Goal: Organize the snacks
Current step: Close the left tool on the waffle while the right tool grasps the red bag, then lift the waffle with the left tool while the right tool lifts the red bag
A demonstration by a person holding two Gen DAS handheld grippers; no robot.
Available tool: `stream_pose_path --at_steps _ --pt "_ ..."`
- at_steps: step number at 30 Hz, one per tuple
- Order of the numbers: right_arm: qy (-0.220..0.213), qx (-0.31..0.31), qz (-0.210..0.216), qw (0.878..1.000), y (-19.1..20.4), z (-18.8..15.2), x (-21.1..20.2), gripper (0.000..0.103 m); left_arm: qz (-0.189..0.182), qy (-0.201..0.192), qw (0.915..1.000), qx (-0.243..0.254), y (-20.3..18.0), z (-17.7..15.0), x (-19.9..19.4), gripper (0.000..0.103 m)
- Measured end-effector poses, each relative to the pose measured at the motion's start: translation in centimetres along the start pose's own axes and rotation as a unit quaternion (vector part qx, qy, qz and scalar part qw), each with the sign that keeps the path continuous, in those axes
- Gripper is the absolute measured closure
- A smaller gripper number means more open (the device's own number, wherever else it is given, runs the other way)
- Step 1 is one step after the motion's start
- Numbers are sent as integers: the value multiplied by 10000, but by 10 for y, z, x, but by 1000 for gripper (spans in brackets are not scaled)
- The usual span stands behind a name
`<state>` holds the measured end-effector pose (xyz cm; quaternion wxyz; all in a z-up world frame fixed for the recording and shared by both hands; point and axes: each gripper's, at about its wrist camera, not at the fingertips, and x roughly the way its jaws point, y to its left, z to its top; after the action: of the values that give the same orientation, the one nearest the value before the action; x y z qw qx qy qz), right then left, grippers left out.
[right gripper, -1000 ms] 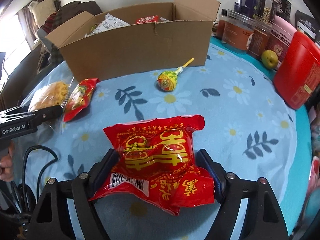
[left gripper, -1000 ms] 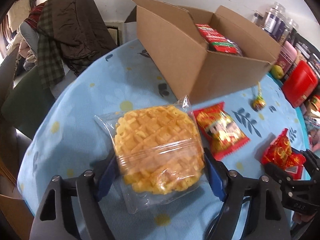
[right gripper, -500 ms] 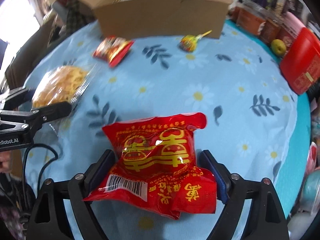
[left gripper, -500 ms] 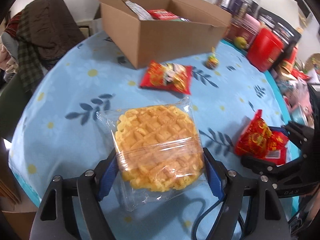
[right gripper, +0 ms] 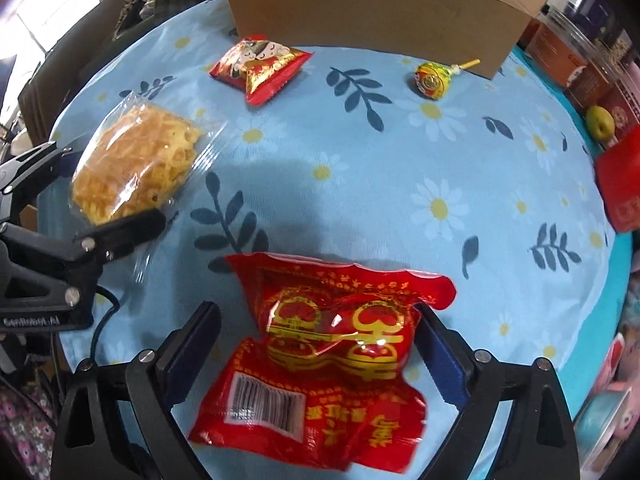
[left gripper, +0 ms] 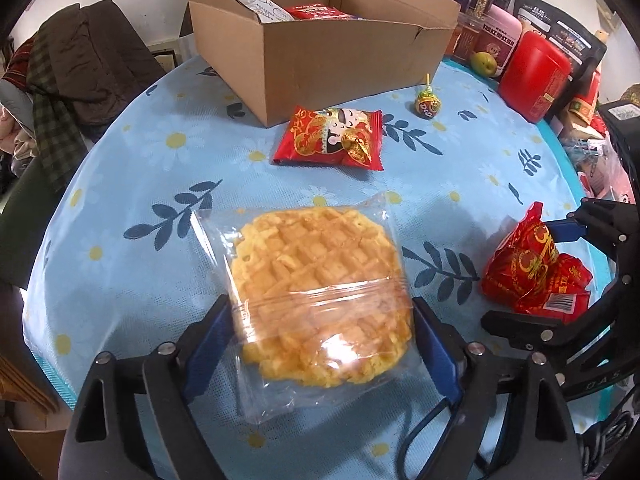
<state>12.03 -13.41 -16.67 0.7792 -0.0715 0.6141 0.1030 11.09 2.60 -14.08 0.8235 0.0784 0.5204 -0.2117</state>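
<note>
Waffle pack (left gripper: 320, 296) clamped in left gripper (left gripper: 320, 336) jaws; red pouch (right gripper: 332, 352) sits between right gripper (right gripper: 316, 344) jaws, grip uncertain. Box (left gripper: 320, 44) lies ahead across counter (left gripper: 120, 220), nearer left.

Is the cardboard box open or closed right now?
Open. The cardboard box has its flaps up, and a white packet and red packets show inside over its rim.

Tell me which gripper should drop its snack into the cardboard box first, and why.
Probably left. The left gripper holds the waffle pack with the cardboard box ahead of it. The right gripper, holding the red packet, sits further toward the box's far end, beyond the lollipop.
</note>
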Motion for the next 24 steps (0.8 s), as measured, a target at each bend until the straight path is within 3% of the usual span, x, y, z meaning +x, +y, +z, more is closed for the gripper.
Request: stream_pose_path --at_steps 2,4,7,12,17,24 --pt "-107 19 -46 9999 2 1 0 10 56 -7 10000 12 -2 0 1 15" --pt "-208 36 -129 9997 2 0 -3 22 43 -83 10000 -23 -1 -1 0 15" --pt "-265 92 -107 9996 -3 -1 -6 27 77 -245 9997 -17 0 -4 -3 26" --pt "-392 -44 -104 9992 -5 -5 -9 29 77 -293 9995 -17 -3 -3 -7 30" --pt "-523 -177 201 9983 -5 -17 -14 29 120 -348 9993 22 -5 -4 -19 30" --pt "-700 -318 467 9960 -2 -9 -25 29 162 -532 9983 -178 0 5 -36 30"
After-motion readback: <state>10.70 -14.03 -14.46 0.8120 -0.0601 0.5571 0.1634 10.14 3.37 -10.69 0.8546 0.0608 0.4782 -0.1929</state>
